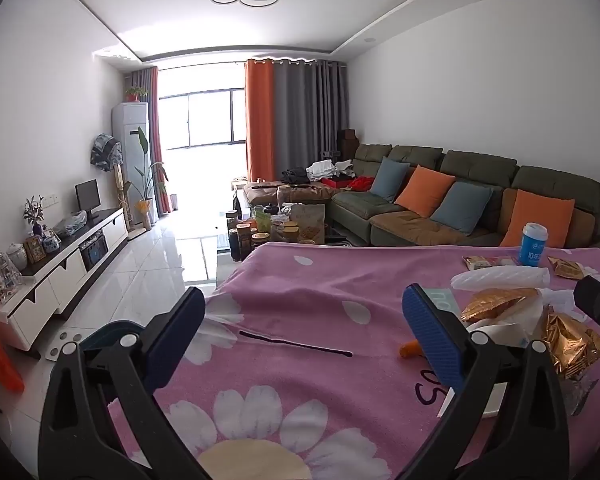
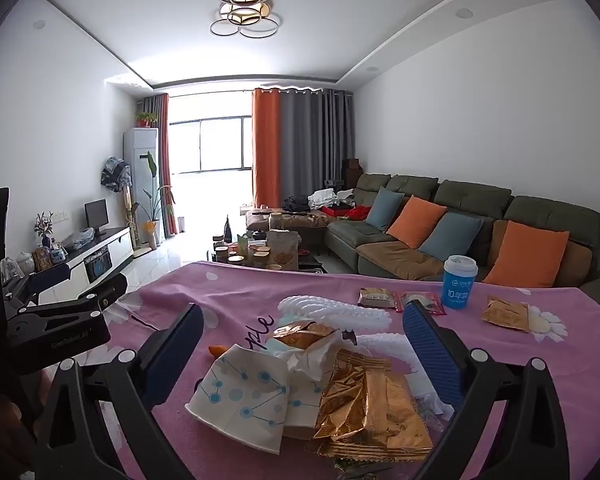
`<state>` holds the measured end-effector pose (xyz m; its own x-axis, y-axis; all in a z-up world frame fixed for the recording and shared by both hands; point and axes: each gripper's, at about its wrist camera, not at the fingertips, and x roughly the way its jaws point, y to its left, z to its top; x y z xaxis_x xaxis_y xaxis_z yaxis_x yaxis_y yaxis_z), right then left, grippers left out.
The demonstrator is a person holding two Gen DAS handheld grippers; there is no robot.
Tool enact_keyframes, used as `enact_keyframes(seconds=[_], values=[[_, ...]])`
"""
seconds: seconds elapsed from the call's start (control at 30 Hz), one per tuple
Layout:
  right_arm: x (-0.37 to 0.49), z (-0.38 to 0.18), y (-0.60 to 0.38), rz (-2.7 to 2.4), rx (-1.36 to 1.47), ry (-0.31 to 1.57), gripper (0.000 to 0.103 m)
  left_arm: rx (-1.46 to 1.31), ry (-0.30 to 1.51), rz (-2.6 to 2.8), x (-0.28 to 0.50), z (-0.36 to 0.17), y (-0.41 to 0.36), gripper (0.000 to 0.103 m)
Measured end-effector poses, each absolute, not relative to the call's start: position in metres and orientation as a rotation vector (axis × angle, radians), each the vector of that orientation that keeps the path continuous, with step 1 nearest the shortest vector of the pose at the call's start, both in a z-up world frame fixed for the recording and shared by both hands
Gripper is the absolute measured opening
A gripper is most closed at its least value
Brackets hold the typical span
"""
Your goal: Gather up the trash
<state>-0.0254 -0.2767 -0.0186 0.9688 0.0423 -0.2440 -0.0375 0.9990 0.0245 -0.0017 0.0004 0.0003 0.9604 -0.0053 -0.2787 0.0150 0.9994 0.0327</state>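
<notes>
The left gripper (image 1: 304, 322) is held low and roughly level, its 2 blue-padded fingers (image 1: 434, 334) spread wide apart with nothing between them. The right gripper (image 2: 300, 354) sits in a like pose, its 2 fingers (image 2: 432, 354) also spread wide. In the right wrist view the left gripper's black body (image 2: 60, 320) shows at the left edge, beside the right one and pointing the same way.

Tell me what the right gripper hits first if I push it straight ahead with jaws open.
Probably the crumpled gold foil wrapper and the flattened paper cup lying between the right gripper jaws on the pink cloth. Depth is uncertain.
</notes>
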Motion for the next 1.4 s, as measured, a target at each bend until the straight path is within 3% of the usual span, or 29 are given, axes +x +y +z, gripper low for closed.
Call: enact_keyframes(seconds=[1.4], values=[[-0.029,-0.019,-0.275,0.028,0.029,0.241,0.096,0.025,0.243,0.000,-0.014,0.004,0.002,0.097]])
